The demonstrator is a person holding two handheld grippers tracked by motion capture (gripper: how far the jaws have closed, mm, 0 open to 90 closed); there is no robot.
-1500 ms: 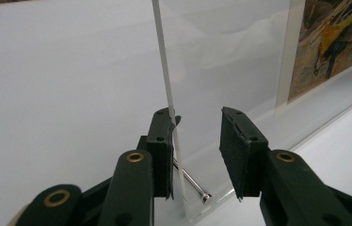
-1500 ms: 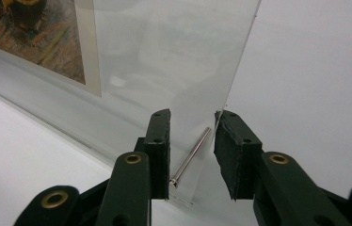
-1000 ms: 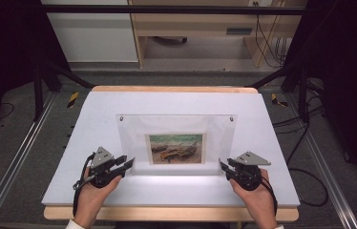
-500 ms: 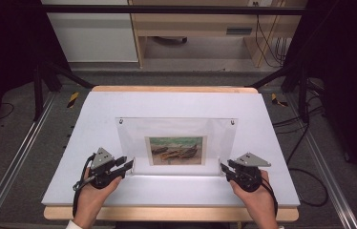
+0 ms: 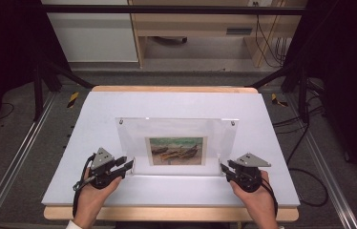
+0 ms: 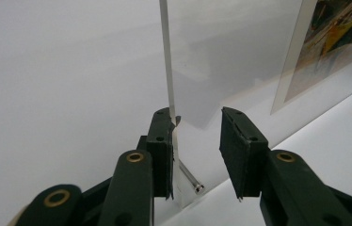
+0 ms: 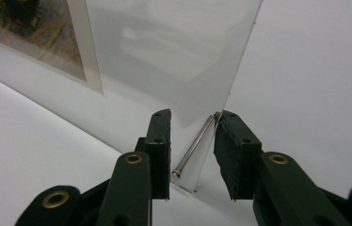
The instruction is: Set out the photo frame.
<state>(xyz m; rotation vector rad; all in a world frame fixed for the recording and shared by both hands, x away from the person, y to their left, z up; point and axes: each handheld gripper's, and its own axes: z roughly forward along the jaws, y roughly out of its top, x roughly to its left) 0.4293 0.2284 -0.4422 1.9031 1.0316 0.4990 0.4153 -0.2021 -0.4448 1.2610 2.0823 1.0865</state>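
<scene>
A: Acrylic picture frame [image 5: 176, 143] stands upright on the white table [image 5: 176, 102], between our two grippers, with a print of boats [image 5: 175, 150] sandwiched in it.

B: We judge it stiff, fairly light and slippery on its clear faces, and liable to scratch or chip at the corners. The lower corners, by the metal standoff pins [image 7: 194, 147], look the best hold.

A: That's where we are. Our left gripper [image 6: 195, 141] has its jaws apart, the frame's edge touching the left pad, the other pad clear. Our right gripper [image 7: 192, 141] straddles the opposite corner; its right pad meets the edge and pin, the left stands off. No real clamp yet, in our view.

B: Any writing?

A: We can read none, no brand or label.
</scene>
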